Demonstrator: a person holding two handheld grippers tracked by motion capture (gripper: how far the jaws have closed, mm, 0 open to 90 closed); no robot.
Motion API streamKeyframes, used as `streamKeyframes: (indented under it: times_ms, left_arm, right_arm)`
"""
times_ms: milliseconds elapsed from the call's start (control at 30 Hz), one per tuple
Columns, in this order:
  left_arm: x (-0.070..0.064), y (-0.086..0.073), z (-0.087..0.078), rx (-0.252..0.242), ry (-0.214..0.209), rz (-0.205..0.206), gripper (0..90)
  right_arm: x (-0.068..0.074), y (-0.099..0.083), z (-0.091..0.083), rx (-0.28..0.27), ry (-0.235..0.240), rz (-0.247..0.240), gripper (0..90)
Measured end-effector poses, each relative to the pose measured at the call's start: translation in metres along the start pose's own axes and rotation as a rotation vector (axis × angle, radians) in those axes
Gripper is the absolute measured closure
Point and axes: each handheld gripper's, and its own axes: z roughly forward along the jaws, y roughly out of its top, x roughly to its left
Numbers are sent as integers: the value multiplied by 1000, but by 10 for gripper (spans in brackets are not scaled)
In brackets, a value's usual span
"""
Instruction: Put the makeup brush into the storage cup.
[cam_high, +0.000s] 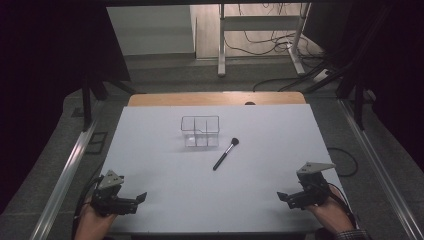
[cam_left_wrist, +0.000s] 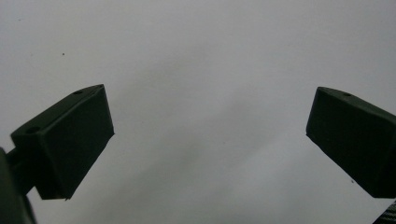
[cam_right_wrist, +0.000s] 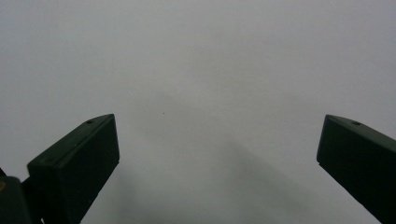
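A clear plastic organizer box (cam_high: 200, 131) with several compartments stands on the white table top (cam_high: 165, 165), a little beyond the middle. Just right of it lies a black makeup brush (cam_high: 226, 153), bristles toward the far right, handle toward me. My left gripper (cam_high: 141, 198) rests near the front left corner, held by a hand, jaws pointing right. My right gripper (cam_high: 281, 196) rests near the front right corner, jaws pointing left. In the left gripper view the left gripper (cam_left_wrist: 210, 140) is open over bare white surface. In the right gripper view the right gripper (cam_right_wrist: 219, 163) is open too, nothing between its jaws.
A wooden table edge (cam_high: 215, 98) shows beyond the white top. Metal rails (cam_high: 65, 175) run along both sides of the table. Behind stand a white desk frame (cam_high: 260, 30) and loose cables (cam_high: 280, 45) on the floor.
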Motion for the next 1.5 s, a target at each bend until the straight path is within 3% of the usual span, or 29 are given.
streamKeyframes:
  times_ms: [200, 933, 1500]
  left_arm:
    - [0, 0, 1, 12, -1, 1, 15]
    - [-2, 2, 3, 22, 7, 22, 17]
    - [-2, 2, 3, 21, 1, 25, 16]
  right_arm:
    - [4, 8, 0, -9, 4, -2, 0]
    - [5, 36, 3, 46, 7, -3, 0]
    - [7, 60, 16, 56, 3, 7, 0]
